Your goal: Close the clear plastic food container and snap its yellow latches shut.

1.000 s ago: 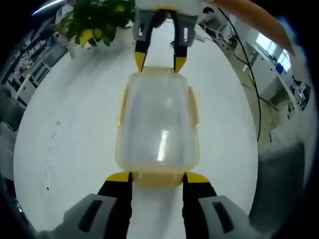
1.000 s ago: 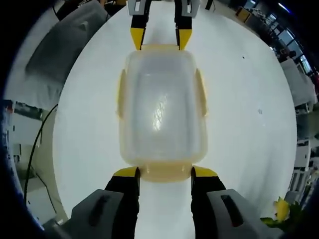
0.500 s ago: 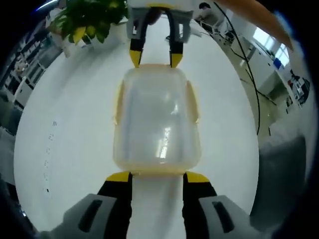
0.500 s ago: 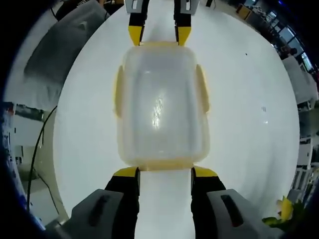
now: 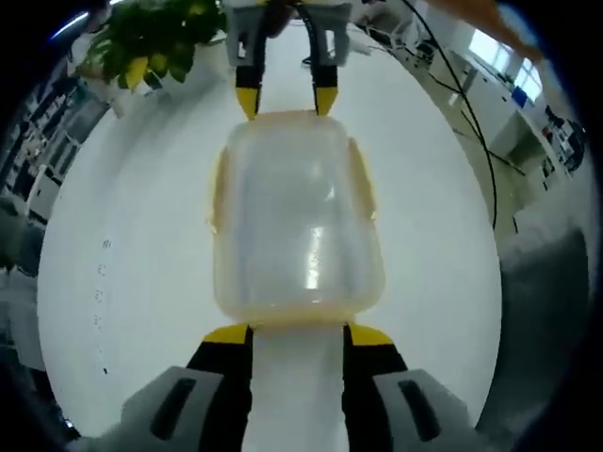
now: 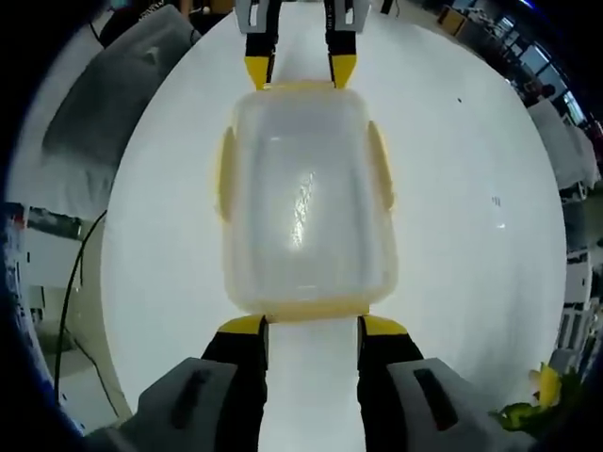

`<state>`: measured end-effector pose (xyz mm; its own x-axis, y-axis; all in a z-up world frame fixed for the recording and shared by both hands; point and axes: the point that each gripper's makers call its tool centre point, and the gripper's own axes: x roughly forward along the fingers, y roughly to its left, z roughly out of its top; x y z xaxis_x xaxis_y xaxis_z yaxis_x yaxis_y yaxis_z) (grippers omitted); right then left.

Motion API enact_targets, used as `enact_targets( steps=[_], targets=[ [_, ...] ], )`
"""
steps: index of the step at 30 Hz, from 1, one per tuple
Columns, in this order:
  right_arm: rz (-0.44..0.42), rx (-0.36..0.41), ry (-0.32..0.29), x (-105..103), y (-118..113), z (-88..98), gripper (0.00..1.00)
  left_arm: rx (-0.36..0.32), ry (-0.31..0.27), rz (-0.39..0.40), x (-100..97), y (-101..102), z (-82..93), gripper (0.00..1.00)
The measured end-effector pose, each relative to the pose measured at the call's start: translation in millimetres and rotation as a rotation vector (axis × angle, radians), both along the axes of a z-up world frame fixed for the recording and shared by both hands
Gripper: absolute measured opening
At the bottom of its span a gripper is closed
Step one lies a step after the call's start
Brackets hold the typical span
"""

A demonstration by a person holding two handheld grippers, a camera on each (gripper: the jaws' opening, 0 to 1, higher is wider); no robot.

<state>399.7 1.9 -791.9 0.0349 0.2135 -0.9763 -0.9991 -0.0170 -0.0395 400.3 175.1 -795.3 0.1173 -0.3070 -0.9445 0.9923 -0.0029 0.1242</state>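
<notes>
Left gripper view, near to far: the left gripper [image 5: 298,331], black jaws w/ yellow tips, stands spread about as wide as the short end of the clear rounded-rectangle plastic food container [image 5: 296,218]. Its tips sit right at the near end's corners — touching or just shy, can't tell. Nothing is clamped between them.

The container lies straight ahead on the round white table [image 5: 122,254], lid on top, long axis running directly away from this gripper. Pale yellow latches [image 5: 362,188] line both long sides, and another yellow strip runs along the near end. Whether any are snapped down can't be told.

At the far end the right gripper [image 5: 281,97] comes in from the opposite side, yellow tips at that end's corners, also spread to about the end's width and holding nothing. Beyond it, a green leafy plant w/ yellow fruit [image 5: 141,42] sits at the table edge.

Right gripper view mirrors this: its own jaws at the near short end, the container running away, the other gripper's tips at the far end.

Judgement: the two grippers face each other along the long axis, one per end, equally near — so the end latches look like the next press, each gripper taking its own end. Side latches lie off-axis from both and would need a re-approach.
</notes>
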Motion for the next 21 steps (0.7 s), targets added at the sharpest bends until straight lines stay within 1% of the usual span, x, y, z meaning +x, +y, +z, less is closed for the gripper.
enact_targets(
  steps=[1, 2, 3, 4, 5, 7, 9, 11, 12, 13, 14, 15, 16, 17, 18, 19, 20, 21],
  targets=[
    [-0.027, 0.019, -0.016, 2, 1, 0.2, 0.24, -0.002, 0.011, 0.000, -2.6, 1, -3.6, 0.24],
    [-0.056, 0.031, -0.023, 4, 0, 0.2, 0.25, -0.006, 0.019, 0.004, -3.5, 1, -4.7, 0.26],
    [-0.092, 0.046, -0.006, 2, -1, 0.0, 0.25, -0.007, 0.042, 0.019, -6.3, 2, -6.1, 0.29],
    [-0.095, 0.056, 0.008, 0, -2, 0.1, 0.24, -0.001, 0.059, 0.037, -7.9, 5, -7.7, 0.31],
    [-0.098, 0.061, 0.011, -1, -2, 0.3, 0.25, 0.005, 0.060, 0.045, -6.9, 7, -9.2, 0.34],
    [-0.107, 0.050, 0.012, -3, -6, -0.6, 0.26, 0.010, 0.053, 0.046, -5.5, 10, -10.0, 0.33],
    [-0.111, 0.034, 0.012, -6, -10, -2.0, 0.27, 0.013, 0.062, 0.060, -5.5, 14, -10.5, 0.33],
    [-0.126, 0.020, 0.026, -10, -15, -2.8, 0.28, -0.011, 0.082, 0.095, -6.5, 15, -7.7, 0.33],
    [-0.141, 0.014, 0.025, -11, -18, -2.6, 0.28, -0.047, 0.090, 0.140, -4.6, 13, -4.1, 0.34],
    [-0.162, 0.010, 0.019, -10, -21, -1.9, 0.29, -0.059, 0.086, 0.181, -0.9, 15, -1.3, 0.35],
    [-0.217, 0.012, 0.013, -8, -24, -0.3, 0.29, -0.073, 0.080, 0.246, 5.0, 19, 3.1, 0.38],
    [-0.253, 0.016, 0.015, -7, -26, 0.9, 0.31, -0.092, 0.086, 0.289, 6.7, 19, 5.9, 0.39],
    [-0.313, 0.014, 0.012, -4, -29, 3.3, 0.32, -0.122, 0.104, 0.334, 6.6, 20, 10.8, 0.41],
    [-0.345, 0.016, -0.008, 0, -32, 5.4, 0.33, -0.149, 0.106, 0.368, 8.1, 21, 14.4, 0.43],
    [-0.397, 0.027, -0.032, 7, -34, 9.0, 0.33, -0.166, 0.106, 0.408, 10.0, 23, 17.3, 0.44],
    [-0.434, 0.041, -0.039, 10, -34, 11.6, 0.33, -0.195, 0.124, 0.475, 10.1, 26, 21.3, 0.46],
    [-0.475, 0.053, -0.038, 12, -35, 13.7, 0.32, -0.220, 0.150, 0.520, 8.6, 26, 23.3, 0.47],
    [-0.545, 0.074, -0.036, 15, -35, 16.9, 0.34, -0.259, 0.204, 0.581, 3.9, 25, 25.8, 0.49]
  ],
)
